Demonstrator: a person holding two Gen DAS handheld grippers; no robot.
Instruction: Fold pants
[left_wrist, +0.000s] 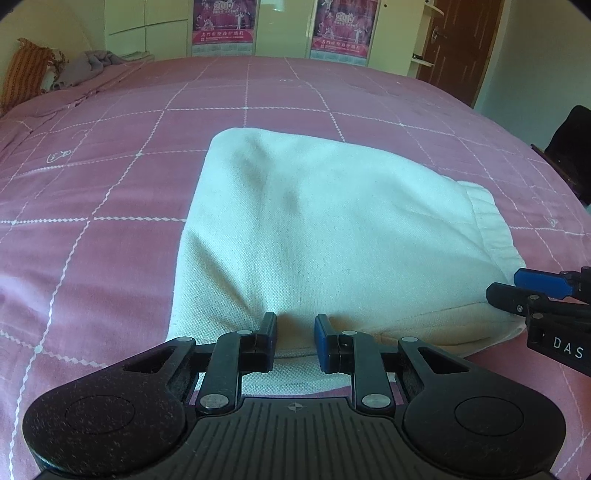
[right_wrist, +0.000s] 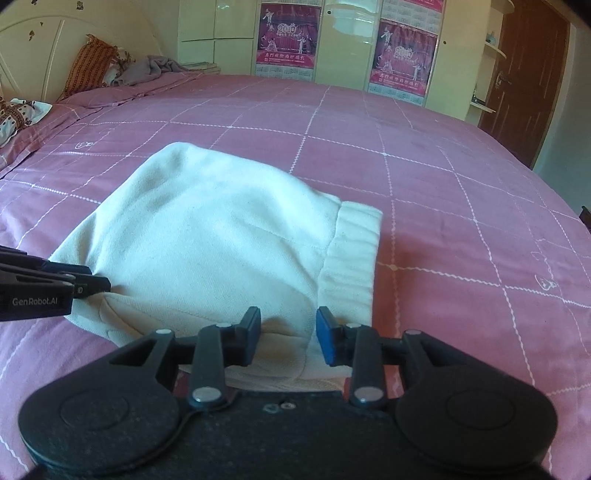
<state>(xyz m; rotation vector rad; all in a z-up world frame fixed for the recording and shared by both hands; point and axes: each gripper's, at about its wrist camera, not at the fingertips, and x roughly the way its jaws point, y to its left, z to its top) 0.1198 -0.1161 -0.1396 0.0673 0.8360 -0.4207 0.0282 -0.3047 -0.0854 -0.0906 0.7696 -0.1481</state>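
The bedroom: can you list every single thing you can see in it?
pants: one, white, folded, on the near part of the bed
bed cover: one, pink with white grid lines, under the pants
pillow: one, orange patterned, by the headboard
grey cloth: one, crumpled, far left on the bed
posters: two, pink, on the wardrobe doors
wardrobe: one, cream, behind the bed
door: one, brown, far right
left gripper: one, black with blue pads, at the pants' near edge
right gripper: one, black with blue pads, open, by the ribbed waistband
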